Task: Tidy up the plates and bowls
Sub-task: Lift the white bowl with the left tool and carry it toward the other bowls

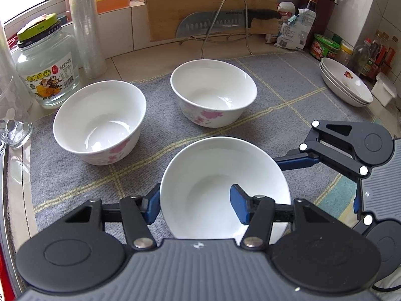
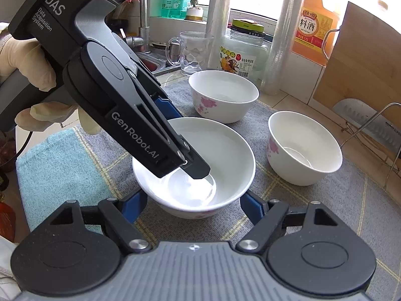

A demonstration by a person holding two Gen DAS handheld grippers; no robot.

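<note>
The black left gripper (image 2: 175, 150) clamps the rim of a white floral ceramic bowl (image 2: 225, 150) on the grey checked cloth (image 2: 325, 213), between the right gripper's blue fingers (image 2: 253, 205).

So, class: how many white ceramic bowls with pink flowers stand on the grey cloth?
3: near bowl gripped by left gripper; far-left bowl; far-right bowl. No more visible.

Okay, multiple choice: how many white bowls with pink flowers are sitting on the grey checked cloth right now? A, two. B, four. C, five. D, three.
D: three show in both wrist views, the near bowl that the left gripper clamps by its wall, the left bowl by the glass jar, and the far bowl; the dishes at the far right are stacked plates.
</note>
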